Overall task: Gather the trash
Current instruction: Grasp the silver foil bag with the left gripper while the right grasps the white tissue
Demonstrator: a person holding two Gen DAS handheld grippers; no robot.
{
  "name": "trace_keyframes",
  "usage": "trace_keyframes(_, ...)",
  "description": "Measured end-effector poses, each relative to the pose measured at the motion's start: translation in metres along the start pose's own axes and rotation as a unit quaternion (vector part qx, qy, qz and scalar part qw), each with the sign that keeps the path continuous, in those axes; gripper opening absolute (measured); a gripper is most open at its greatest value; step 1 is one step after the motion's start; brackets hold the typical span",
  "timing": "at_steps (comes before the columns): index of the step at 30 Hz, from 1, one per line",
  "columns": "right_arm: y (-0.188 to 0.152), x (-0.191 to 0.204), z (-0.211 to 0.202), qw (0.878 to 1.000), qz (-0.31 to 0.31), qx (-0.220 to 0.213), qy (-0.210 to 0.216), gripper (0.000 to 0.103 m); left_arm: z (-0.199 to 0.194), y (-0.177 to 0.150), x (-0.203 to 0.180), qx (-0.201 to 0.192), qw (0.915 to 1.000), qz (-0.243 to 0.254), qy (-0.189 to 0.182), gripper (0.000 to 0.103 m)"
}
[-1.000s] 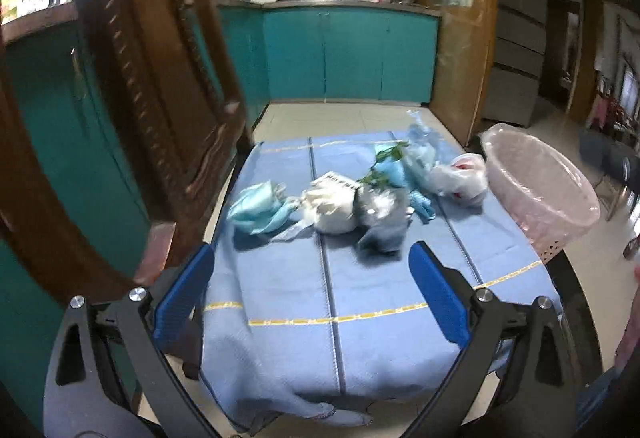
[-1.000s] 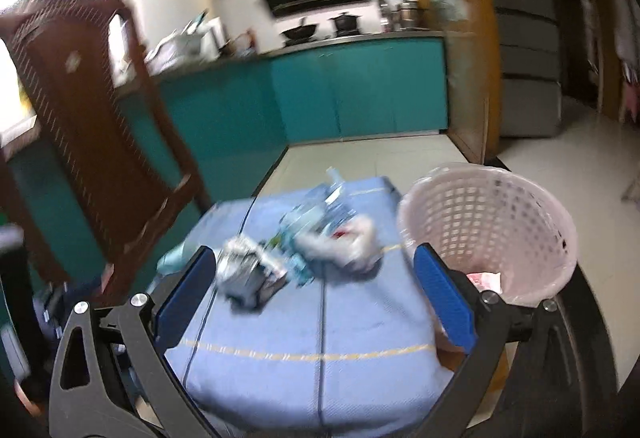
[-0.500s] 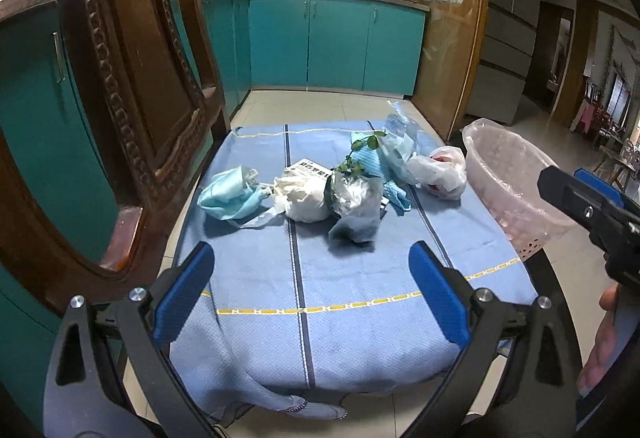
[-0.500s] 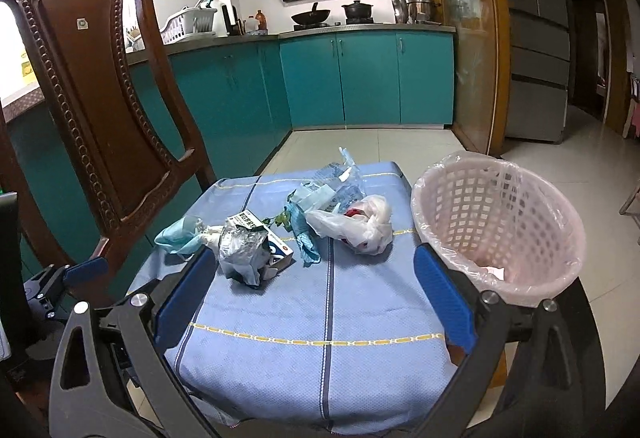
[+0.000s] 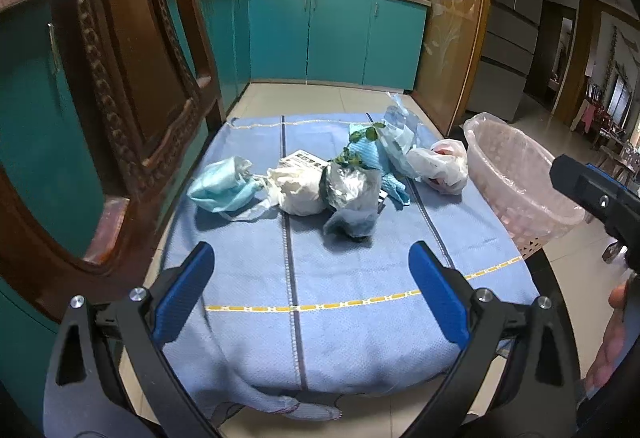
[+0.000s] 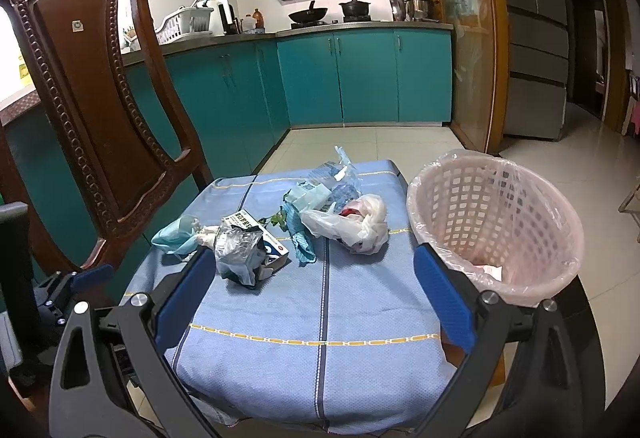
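Observation:
A row of trash lies on the blue cloth (image 5: 328, 278) of a small table: a light blue face mask (image 5: 220, 188), a crumpled white tissue (image 5: 298, 190), a grey crumpled wrapper (image 5: 352, 198) over a small carton (image 6: 266, 240), a blue rag (image 6: 300, 234) with a green sprig, a clear wrapper (image 5: 396, 130), and a white plastic bag (image 6: 352, 224). A pink lined basket (image 6: 496, 222) stands at the table's right edge. My left gripper (image 5: 312, 292) and right gripper (image 6: 316, 296) both hang open and empty, short of the trash.
A carved wooden chair (image 6: 92, 110) stands close on the left of the table. Teal kitchen cabinets (image 6: 360, 74) and tiled floor (image 6: 372, 142) lie beyond. A hand (image 5: 612, 334) shows at the right edge of the left wrist view.
Both cameras have steadied and drawn slightly nearer the table. The right gripper has come into the left wrist view at its right edge. The trash has not moved.

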State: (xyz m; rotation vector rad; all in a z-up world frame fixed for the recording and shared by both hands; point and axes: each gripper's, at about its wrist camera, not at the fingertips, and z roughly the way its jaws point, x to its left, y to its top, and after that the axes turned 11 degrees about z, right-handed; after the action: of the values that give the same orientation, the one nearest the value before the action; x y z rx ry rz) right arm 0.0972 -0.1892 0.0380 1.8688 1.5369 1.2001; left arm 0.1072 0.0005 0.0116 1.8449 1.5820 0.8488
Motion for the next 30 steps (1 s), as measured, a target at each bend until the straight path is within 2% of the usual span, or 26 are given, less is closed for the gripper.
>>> trace_keyframes(2,0.002,-0.001,0.000,1.000,0.004,-0.001,0.000,0.097,0.007,0.003,-0.004,0.005,1.0000,0.003,-0.004,0.096)
trace_keyframes(6,0.005,-0.004,-0.002,1.000,0.007,-0.005,0.000,0.097,0.025,0.013,-0.016,0.004,0.9997,0.019,0.012,0.093)
trace_keyframes(11,0.007,-0.008,0.000,1.000,0.008,-0.002,-0.005,0.097,0.058,0.025,-0.029,0.026,0.9995,0.018,0.008,0.087)
trace_keyframes(15,0.008,-0.014,0.004,1.000,0.009,0.003,-0.012,0.097,0.084,0.035,-0.036,0.037,0.9988,0.020,0.023,0.083)
trace_keyframes(16,0.008,-0.016,0.006,1.000,0.010,0.005,-0.014,0.097,0.093,0.038,-0.035,0.044,0.9987,0.016,0.021,0.078)
trace_keyframes(17,0.009,-0.019,0.007,1.000,0.011,0.008,-0.017,0.097,0.099,0.039,-0.035,0.050,0.9985,0.013,0.018,0.066)
trace_keyframes(19,0.010,-0.023,0.010,1.000,0.014,0.012,-0.019,0.097,0.113,0.041,-0.032,0.070,0.9975,0.005,0.003,0.051)
trace_keyframes(20,0.010,-0.024,0.011,1.000,0.015,0.014,-0.020,0.097,0.113,0.041,-0.031,0.070,0.9975,0.004,0.002,0.048)
trace_keyframes(24,0.009,-0.027,0.015,0.999,0.012,0.021,-0.023,0.097,0.094,0.041,-0.021,0.074,0.9965,-0.014,-0.035,0.044)
trace_keyframes(27,0.004,-0.022,0.022,0.999,0.008,0.038,-0.013,0.097,0.046,0.046,-0.004,0.030,0.9985,-0.012,-0.044,0.043)
trace_keyframes(30,-0.003,-0.008,0.030,0.999,-0.009,0.049,-0.005,0.097,-0.009,0.050,0.018,-0.042,0.9990,-0.008,-0.011,0.043)
